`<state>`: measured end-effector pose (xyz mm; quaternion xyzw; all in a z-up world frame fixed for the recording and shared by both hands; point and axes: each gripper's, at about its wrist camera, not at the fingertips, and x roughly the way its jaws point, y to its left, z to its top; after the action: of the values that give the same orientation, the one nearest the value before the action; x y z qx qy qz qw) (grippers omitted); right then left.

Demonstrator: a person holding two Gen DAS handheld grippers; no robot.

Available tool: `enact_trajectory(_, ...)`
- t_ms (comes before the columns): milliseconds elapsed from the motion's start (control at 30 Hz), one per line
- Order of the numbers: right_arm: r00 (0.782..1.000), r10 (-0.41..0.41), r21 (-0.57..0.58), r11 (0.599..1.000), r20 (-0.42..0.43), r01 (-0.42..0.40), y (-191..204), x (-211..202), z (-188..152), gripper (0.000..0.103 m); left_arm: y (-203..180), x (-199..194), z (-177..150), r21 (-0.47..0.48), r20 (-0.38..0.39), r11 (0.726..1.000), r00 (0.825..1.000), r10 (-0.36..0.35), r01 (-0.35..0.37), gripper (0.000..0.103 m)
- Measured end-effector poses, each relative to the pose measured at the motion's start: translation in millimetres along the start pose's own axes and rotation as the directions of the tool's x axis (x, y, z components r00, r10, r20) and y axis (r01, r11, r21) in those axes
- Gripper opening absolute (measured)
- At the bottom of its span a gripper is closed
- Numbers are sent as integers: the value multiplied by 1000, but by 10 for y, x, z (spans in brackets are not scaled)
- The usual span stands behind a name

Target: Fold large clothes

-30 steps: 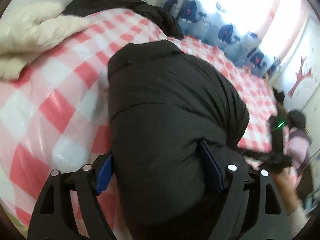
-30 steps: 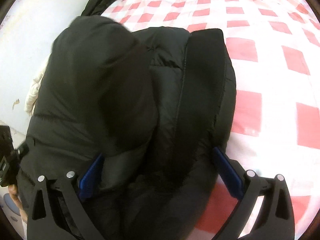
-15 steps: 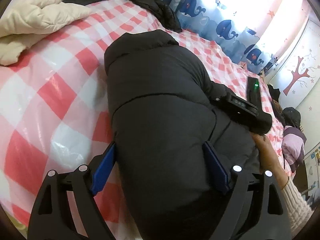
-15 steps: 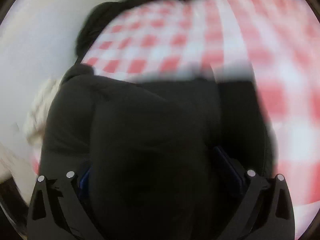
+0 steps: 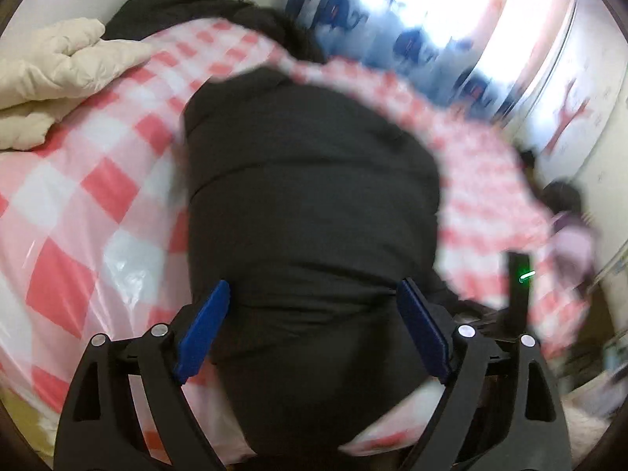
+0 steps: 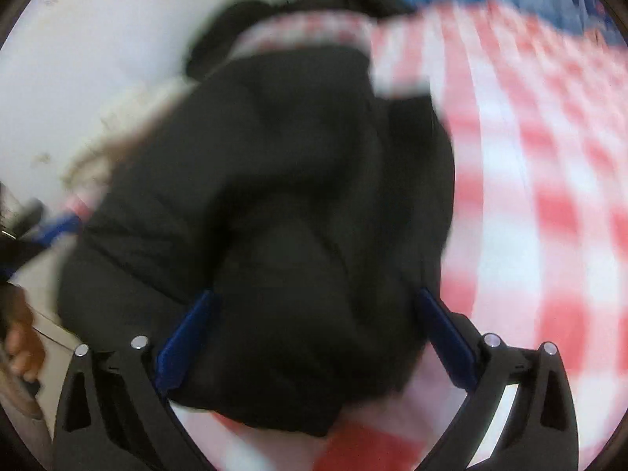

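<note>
jacket (image 5: 310, 212): big black puffy coat, soft & squishy, w/ stitched lines across it. Folded into a fat lumpy bundle. Lies on the bed, in the middle of both views.
bed cover (image 5: 94, 196): red & white squares, shiny, looks like thin plastic, a bit crinkly. Jacket sits right on it.
left tool (image 5: 314, 314): two black arms w/ flat blue pads (image 5: 202, 329). Jaws stand wide, one pad on each side of the near end of the jacket. Left pad sits just beside the cloth, right pad at its edge. Doesn't look like a squeeze.
right tool (image 6: 314, 329): same shape, black arms, blue pads (image 6: 184, 337). Jaws wide, jacket bulges up between them. View is very blurry, so can't tell if the pads press on it or not.
cream blanket (image 5: 59, 74): pale, puffy, quilted. Bunched up at the far left of the bed, well apart from the jacket.
other dark clothes (image 5: 168, 11): black pile at the far end of the bed by the wall.
curtain (image 5: 412, 43): blue w/ dark blobs on it, bright window behind, blurry.
hand (image 6: 19, 337): a bit of a person's hand at the left edge of the right view.
</note>
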<state>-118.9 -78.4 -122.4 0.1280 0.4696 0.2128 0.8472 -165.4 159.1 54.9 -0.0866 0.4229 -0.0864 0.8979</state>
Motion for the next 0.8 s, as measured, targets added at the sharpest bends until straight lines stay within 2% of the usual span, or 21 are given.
enact_trajectory(33,1000,-18,-11,1000,2,18,16,31,-34,98,-20,64,-64,29,-18,998,998,57,-57,83)
enact_trajectory(67,999,-35,-21,999,-7,35,51,18,-32,98,-5,95,-95,31,-30,997,997,75,-74,83)
enact_trajectory(133,999,-43,-22,999,-27,42,127,-100,-15,98,73,48,-142,-10,-38,998,997,67,-67,83)
enact_trajectory(167,999,-46,-34,998,-6,45,161,-183,-1,97,100,19,-144,-23,-37,998,997,63,-63,83)
enact_trajectory(267,984,-31,-34,999,173,37,221,-586,-18,98,101,-65,-172,-20,-20,996,996,83,-83,83)
enact_trajectory(300,978,-63,-17,998,200,68,208,-623,-19,98,72,-76,-182,-8,-18,995,995,101,-101,83)
enact_trajectory(333,980,-89,-3,996,178,91,178,-556,-15,98,48,-88,-191,-3,-15,993,993,114,-114,84)
enact_trajectory(367,988,-111,-1,994,108,112,145,-403,-18,98,3,-112,-196,3,-13,991,991,134,-134,85)
enact_trajectory(400,994,-112,-10,994,4,112,95,-172,-36,98,-26,-129,-198,6,-14,988,988,156,-156,85)
enact_trajectory(433,998,-61,25,998,-35,62,-1,-38,-66,98,-55,-157,-203,9,-10,985,985,174,-174,85)
enact_trajectory(533,997,-83,35,996,-10,83,11,-191,-46,97,-146,-313,-235,4,16,971,970,241,-241,88)
enact_trajectory(600,994,-94,29,995,54,93,78,-417,-5,97,-185,-420,-258,-9,28,965,965,260,-260,89)
enact_trajectory(733,974,-153,-12,988,165,157,361,-930,-6,97,-263,-581,-296,-30,28,957,957,289,-288,90)
enact_trajectory(800,967,-197,-22,979,162,203,478,-1027,23,97,-324,-664,-323,-31,32,952,952,305,-304,91)
